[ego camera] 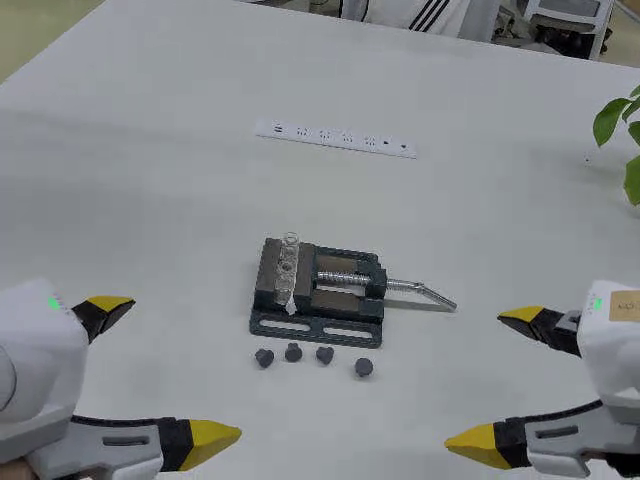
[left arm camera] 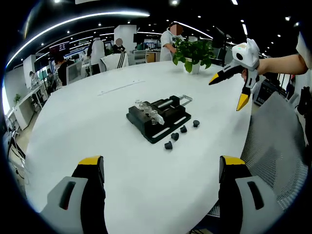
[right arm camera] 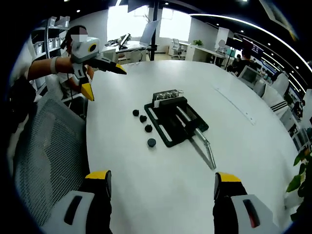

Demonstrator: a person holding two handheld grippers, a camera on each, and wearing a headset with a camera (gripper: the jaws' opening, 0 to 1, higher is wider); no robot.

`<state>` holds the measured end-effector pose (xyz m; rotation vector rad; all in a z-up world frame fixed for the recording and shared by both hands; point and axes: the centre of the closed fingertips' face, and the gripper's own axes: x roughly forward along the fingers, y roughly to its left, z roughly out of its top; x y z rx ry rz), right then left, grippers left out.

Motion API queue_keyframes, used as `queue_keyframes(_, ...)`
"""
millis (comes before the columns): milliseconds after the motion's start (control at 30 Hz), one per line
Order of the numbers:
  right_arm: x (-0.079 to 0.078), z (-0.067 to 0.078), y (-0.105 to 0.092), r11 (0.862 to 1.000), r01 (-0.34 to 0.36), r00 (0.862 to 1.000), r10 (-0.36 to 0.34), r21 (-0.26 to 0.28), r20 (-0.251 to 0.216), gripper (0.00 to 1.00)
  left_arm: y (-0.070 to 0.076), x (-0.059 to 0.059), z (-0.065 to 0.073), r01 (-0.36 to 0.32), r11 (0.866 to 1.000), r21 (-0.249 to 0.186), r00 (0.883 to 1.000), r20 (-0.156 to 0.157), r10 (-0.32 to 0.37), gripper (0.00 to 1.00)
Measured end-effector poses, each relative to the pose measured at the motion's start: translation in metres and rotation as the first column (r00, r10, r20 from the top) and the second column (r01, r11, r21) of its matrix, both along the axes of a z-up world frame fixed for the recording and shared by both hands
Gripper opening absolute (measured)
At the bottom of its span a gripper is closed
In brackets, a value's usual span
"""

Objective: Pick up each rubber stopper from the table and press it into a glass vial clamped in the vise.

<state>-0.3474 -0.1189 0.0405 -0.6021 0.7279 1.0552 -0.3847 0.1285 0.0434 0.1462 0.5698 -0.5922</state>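
Left hand-held gripper [ego camera: 184, 368] and right hand-held gripper [ego camera: 474, 379] spread wide, nothing held.
I see them at 8 and 4 o'clock in the head view, over the worktop [ego camera: 150, 200]. Between them sits the vise [ego camera: 318, 295], with glass vials [ego camera: 289, 262] clamped at its 9 o'clock end and its handle pointing to 3. Four rubber stoppers [ego camera: 293, 352] lie in a row just beside its 6 o'clock edge, and a power strip [ego camera: 335, 138] lies farther off at 12.

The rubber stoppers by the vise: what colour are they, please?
The stoppers are dark grey, clearest in the head view.
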Motion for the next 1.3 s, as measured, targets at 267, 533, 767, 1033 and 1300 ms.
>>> queue_keyframes(267,0.015,0.004,0.02,0.99,-0.129,0.992,0.128,-0.062,-0.011,0.8,-0.006,-0.002,-0.001,0.01,1.0,0.004,1.0,-0.008,-0.01,0.97)
queue_keyframes(533,0.018,-0.008,0.037,0.946,-0.279,0.96,0.271,-0.167,-0.065,0.7,-0.01,-0.003,-0.001,-0.008,1.0,-0.02,1.0,-0.009,0.008,0.97)
queue_keyframes(767,0.014,-0.014,0.058,0.915,-0.37,0.928,0.355,-0.161,-0.117,0.59,-0.011,-0.004,0.0,-0.012,0.999,-0.029,1.0,-0.008,0.012,0.96)
queue_keyframes(1033,0.008,-0.027,0.074,0.866,-0.462,0.886,0.441,-0.192,-0.142,0.44,-0.011,-0.004,-0.001,-0.01,0.999,-0.035,1.0,-0.013,0.01,0.96)
queue_keyframes(1300,0.009,-0.04,0.085,0.835,-0.508,0.861,0.487,-0.21,-0.146,0.34,-0.01,-0.005,-0.005,0.0,0.999,-0.034,1.0,-0.02,-0.001,0.96)
